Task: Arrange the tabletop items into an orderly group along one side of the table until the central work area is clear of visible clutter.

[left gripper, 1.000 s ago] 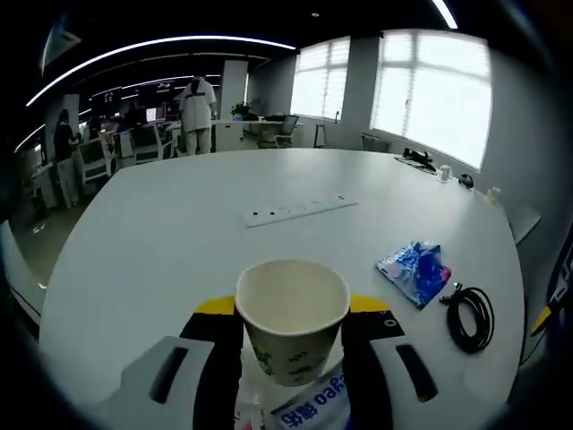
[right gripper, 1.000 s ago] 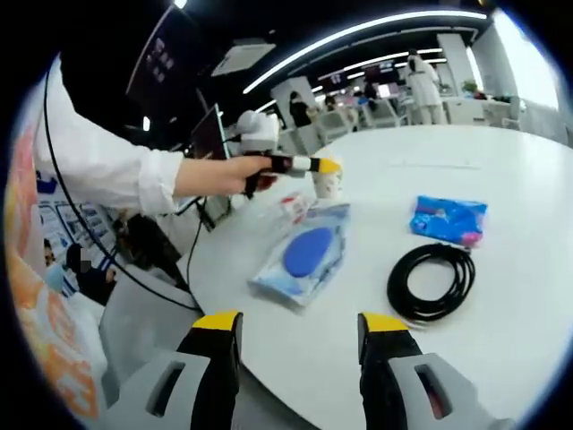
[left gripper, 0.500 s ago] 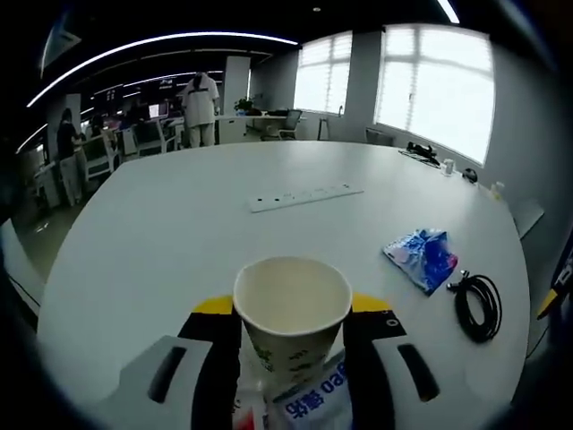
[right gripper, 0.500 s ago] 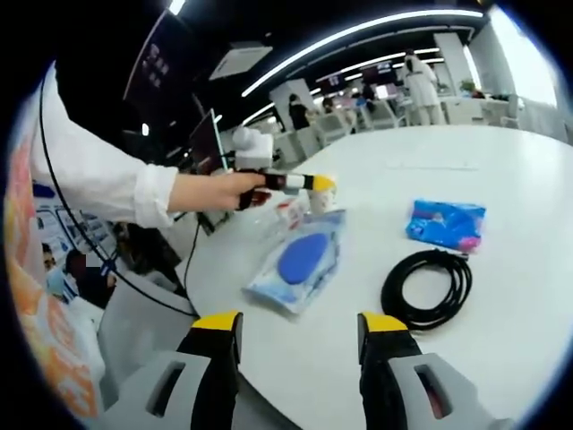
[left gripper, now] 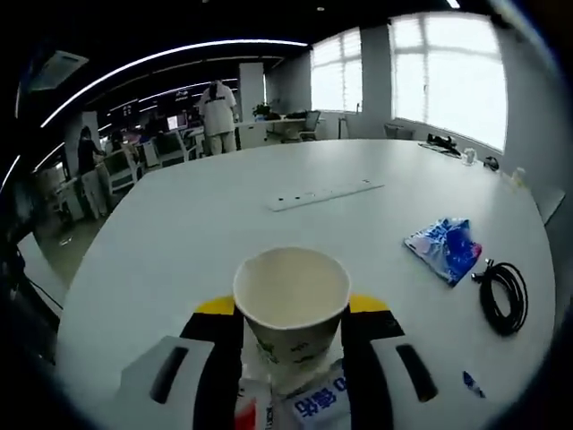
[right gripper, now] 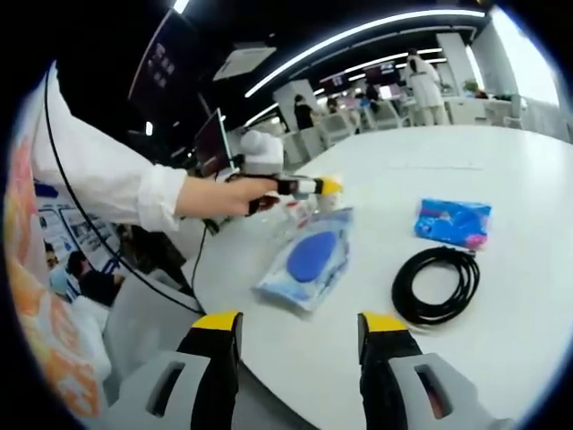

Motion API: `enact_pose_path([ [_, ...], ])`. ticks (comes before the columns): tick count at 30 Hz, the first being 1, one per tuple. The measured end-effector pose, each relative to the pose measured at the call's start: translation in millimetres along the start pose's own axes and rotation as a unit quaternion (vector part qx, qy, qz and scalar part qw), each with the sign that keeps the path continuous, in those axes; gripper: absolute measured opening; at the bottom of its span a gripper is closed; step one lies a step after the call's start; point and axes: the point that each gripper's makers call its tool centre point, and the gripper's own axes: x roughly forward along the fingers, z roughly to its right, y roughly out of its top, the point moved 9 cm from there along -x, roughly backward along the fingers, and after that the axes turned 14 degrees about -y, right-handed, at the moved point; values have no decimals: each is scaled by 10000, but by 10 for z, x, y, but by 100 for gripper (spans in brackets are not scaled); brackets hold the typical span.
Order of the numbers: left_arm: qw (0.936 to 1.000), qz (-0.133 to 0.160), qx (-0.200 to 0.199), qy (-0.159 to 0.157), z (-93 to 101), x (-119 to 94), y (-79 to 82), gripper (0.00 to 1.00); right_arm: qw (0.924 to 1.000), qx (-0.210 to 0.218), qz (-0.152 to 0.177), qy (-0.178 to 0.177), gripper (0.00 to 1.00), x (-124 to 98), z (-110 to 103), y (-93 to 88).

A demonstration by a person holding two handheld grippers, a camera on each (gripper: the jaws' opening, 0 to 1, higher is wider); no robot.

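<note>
Tidying a big white oval table; clutter sits lower right in the left gripper view, centre in the right gripper view. Judged step: parking the cup beside the pouch at the near table edge.

Largest to smallest:
- clear plastic pouch with a blue oval pad inside, left of centre in the right gripper view, flat near the table edge; printed blue-and-white corner just under the cup at frame bottom of the left gripper view.
- black coiled cable, right of centre, just beside the pouch, apart from it.
- long white power strip, upper middle of the left gripper view, well apart from the rest.
- blue crinkly snack packet, upper right, near the cable, not touching.
- white paper cup with green print, low centre of the left gripper view, upright, empty.
- small red-and-white sachet, bottom of frame beside the cup; hard to read.

Left gripper: yellow-tipped jaws closed narrow against the cup's sides, holding it. Also seen upper centre in the right gripper view, in a hand with a white sleeve.
Right gripper: jaws spread wide, holding nothing, low over the near table edge.

To do well: keep cup vertical, squeeze light so the paper wall won't buckle, lower onto bare table beside the pouch rather than on its slippery film, spread jaws only once the base is flat. Risk: tipping if set on the pouch corner.
</note>
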Motion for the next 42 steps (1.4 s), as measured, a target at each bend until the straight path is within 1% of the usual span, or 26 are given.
enact_pose_path([
  [1,10000,47,-69,-19,11,12,1,42,10000,12,4,9,52,-3,-9,0],
  [2,9996,63,-244,-121,35,47,-13,42,10000,20,2,13,52,-2,-12,-1],
  [3,9993,-9,-358,-145,46,63,-36,42,10000,34,-6,17,52,-2,-20,-3],
  [4,9996,12,-259,-102,49,67,-38,42,10000,39,-3,19,52,1,-23,-3],
  [5,9998,-100,-165,-48,51,69,-59,42,10000,57,-5,25,52,4,-30,-2],
  [9,9995,-193,-154,-193,80,72,-100,43,9999,103,3,66,53,18,-56,7],
  [13,9993,-267,-142,-213,82,39,-113,43,9998,116,-23,138,53,50,-86,13],
  [15,9993,-234,-145,-239,78,6,-104,48,9997,129,-40,183,53,69,-102,14],
  [16,9984,-81,-373,-419,105,3,-91,55,9997,134,-50,209,54,80,-111,16],
  [17,9973,37,-523,-505,120,-7,-78,61,9997,132,-56,220,54,85,-117,17],
  [18,9968,86,-605,-517,130,-30,-70,65,9996,120,-65,231,54,88,-125,19],
  [19,9979,56,-464,-451,121,-92,-69,68,9996,104,-69,241,54,91,-130,22],
  [20,9987,99,-295,-411,140,-160,-58,69,9996,85,-65,256,55,93,-137,23],
  [21,9987,106,-275,-406,148,-181,-60,71,9996,69,-62,264,55,95,-140,22],
  [22,9987,167,-265,-402,177,-265,-71,77,9996,56,-69,265,56,102,-145,15],
  [24,9978,395,-340,-421,248,-424,-83,87,9996,103,-92,236,63,123,-138,-15],
  [25,9963,521,-516,-444,270,-522,-113,91,9997,123,-95,208,66,126,-133,-22],
  [26,9958,574,-582,-412,292,-602,-127,94,9997,115,-91,179,69,125,-127,-28],
  [28,9958,646,-553,-343,347,-820,-176,99,9999,30,-62,151,69,115,-120,-31],
  [29,9961,662,-518,-267,373,-948,-202,99,9999,-20,-48,135,70,110,-117,-29],
  [30,9962,663,-517,-231,379,-992,-211,100,9999,-52,-43,125,71,103,-116,-31],
  [31,9961,680,-538,-158,399,-1112,-233,100,9999,-64,-48,116,71,100,-112,-31],
  [33,9956,713,-597,-104,432,-1265,-257,100,9999,-102,-50,44,72,92,-98,-38],
  [36,9953,750,-614,66,501,-1540,-288,100,9998,-186,-74,-51,72,83,-70,-75],
  [40,9919,906,-875,175,600,-1768,-324,100,9998,-135,-105,-95,72,61,-32,-148],
  [42,9915,918,-899,218,660,-1834,-333,100,9997,-171,-104,-134,71,51,-30,-178],
])
